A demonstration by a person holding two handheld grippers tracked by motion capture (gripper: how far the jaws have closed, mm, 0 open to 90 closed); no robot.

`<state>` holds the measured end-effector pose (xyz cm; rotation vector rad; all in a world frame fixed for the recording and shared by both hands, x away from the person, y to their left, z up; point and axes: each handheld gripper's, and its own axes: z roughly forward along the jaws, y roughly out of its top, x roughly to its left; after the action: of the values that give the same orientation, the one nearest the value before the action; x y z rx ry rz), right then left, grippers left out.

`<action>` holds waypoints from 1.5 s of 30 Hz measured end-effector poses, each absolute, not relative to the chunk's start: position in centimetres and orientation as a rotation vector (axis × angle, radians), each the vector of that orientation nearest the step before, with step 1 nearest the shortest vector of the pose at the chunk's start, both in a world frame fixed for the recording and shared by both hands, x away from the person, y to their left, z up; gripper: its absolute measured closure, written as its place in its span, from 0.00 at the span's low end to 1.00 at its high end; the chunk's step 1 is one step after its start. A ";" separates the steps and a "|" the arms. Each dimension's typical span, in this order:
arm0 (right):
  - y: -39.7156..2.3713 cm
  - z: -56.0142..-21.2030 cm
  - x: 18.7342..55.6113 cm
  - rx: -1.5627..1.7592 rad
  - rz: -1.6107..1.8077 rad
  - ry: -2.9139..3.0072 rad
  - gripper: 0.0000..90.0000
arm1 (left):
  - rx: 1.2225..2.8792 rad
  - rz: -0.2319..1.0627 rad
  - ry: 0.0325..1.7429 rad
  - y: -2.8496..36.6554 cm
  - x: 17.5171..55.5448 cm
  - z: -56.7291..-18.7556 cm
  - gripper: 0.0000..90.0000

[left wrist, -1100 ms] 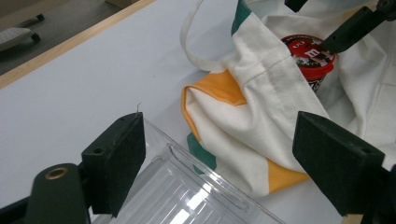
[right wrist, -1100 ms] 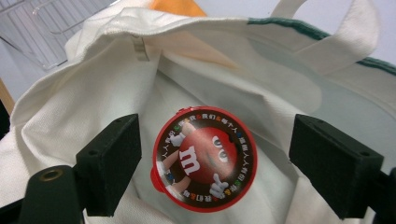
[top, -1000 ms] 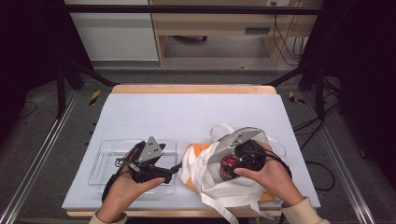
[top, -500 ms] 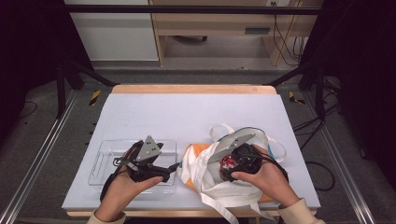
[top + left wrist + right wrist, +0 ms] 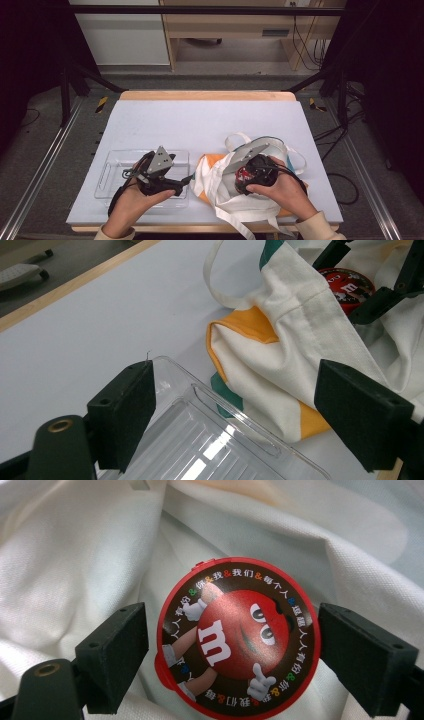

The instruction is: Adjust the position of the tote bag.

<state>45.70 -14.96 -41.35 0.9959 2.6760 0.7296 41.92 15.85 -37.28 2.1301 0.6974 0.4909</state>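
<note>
Right tongs (image 5: 232,645) now deeper in bag (image 5: 220,185), astride tin (image 5: 237,637); left tongs (image 5: 250,405) released.

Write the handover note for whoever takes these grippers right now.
Left gripper: open, empty, held over the clear tray, aimed at the bag.
Right gripper: open inside the bag, fingers either side of the red M&M's tin, not clamped.
Done: the bag is open and the tin is lined up.
Left, probably: close on the tin, lift it out, perhaps into the tray.
</note>
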 end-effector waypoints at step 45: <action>-14.5 -41.7 46.0 1.003 0.704 2.660 0.28 | 2.155 0.484 0.677 15.8 41.9 -37.5 0.18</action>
<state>45.97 -14.49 -41.73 1.0029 2.6603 0.7044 41.91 15.81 -37.45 2.1554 0.6774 0.4843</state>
